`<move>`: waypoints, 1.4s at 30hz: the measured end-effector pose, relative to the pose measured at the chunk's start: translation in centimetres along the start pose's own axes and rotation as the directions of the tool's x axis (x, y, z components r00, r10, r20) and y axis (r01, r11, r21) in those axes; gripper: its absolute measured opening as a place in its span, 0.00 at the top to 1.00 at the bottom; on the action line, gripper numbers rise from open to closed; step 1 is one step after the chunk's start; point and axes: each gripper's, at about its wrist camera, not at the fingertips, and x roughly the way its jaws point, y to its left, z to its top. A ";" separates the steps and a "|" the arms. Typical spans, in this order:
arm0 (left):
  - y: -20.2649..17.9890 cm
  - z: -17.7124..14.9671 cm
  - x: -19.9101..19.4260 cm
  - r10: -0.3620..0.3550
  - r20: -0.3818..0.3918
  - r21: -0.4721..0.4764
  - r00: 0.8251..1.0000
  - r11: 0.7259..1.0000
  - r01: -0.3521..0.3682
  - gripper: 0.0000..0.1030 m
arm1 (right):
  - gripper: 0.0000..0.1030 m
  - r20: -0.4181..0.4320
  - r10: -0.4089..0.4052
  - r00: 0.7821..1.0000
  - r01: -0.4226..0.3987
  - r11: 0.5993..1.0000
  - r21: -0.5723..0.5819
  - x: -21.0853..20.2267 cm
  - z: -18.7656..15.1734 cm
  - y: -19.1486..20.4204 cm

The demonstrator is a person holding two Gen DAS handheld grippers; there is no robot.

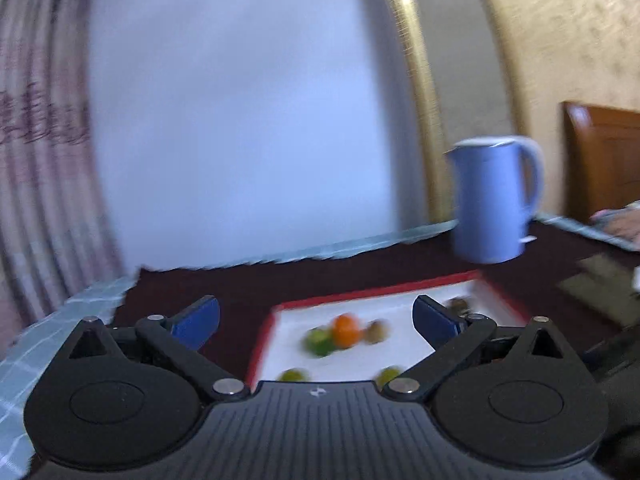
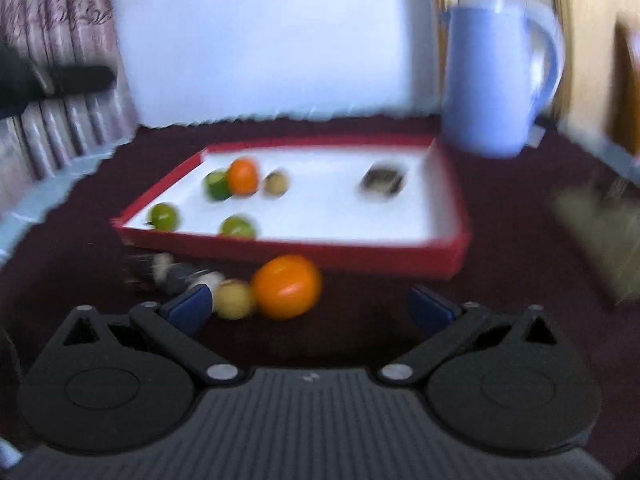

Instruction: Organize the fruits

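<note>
A red tray with a white floor (image 2: 400,248) lies on the dark red cloth. In it are an orange (image 2: 243,176), several green fruits (image 2: 164,216), a small yellowish fruit (image 2: 276,182) and a dark packet (image 2: 382,180). In front of the tray lie a big orange (image 2: 286,286) and a small yellow fruit (image 2: 234,299). My right gripper (image 2: 310,308) is open and empty, low over the cloth, just short of the big orange. My left gripper (image 1: 316,316) is open and empty, above the tray's (image 1: 276,312) near left part. Both views are blurred.
A blue kettle (image 2: 496,80) stands behind the tray's far right corner; it also shows in the left wrist view (image 1: 496,200). A dark and white wrapped object (image 2: 176,274) lies left of the small yellow fruit. A flat olive object (image 2: 596,216) lies at right. Curtains hang at left.
</note>
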 end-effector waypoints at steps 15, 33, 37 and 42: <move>2.2 -4.7 6.5 0.062 -0.306 -0.072 0.950 0.994 -0.088 0.00 | 0.00 0.012 -0.073 0.997 0.074 0.984 -0.164 1.7 -0.4 -1.2; 2.3 -6.8 10.0 0.004 -0.508 -0.179 0.861 0.978 -0.110 0.46 | 0.00 0.011 -0.072 0.997 0.073 0.985 -0.154 2.4 -0.3 -1.7; 2.1 -6.8 9.8 -0.012 -0.482 -0.172 0.876 0.982 -0.082 0.58 | 0.00 0.007 -0.060 0.998 0.060 0.982 -0.177 2.6 -0.2 -1.4; 2.4 -6.9 9.6 -0.028 -0.468 -0.202 0.883 0.976 -0.077 0.58 | 0.00 0.007 -0.038 0.999 0.039 0.971 -0.234 2.8 0.0 -0.6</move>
